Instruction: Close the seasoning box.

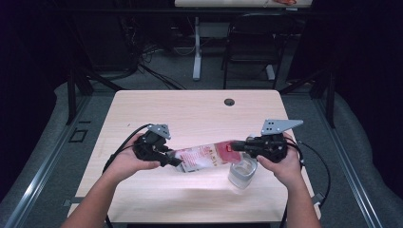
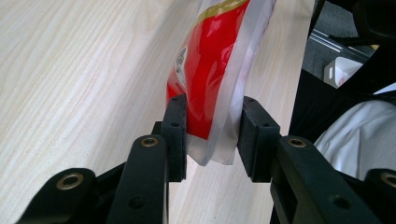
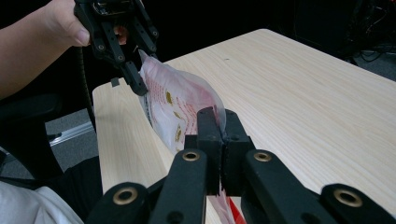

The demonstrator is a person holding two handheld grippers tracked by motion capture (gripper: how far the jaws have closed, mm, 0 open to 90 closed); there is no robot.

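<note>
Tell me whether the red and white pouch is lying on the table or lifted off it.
Lifted. The pouch hangs stretched between the left gripper and right gripper, above the table, its right end over the clear cup.

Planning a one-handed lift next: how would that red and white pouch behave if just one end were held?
The pouch would probably droop: it looks like thin film bulging between the left tongs and right tongs. Its glossy skin may slip. It looks light for its size.
</note>
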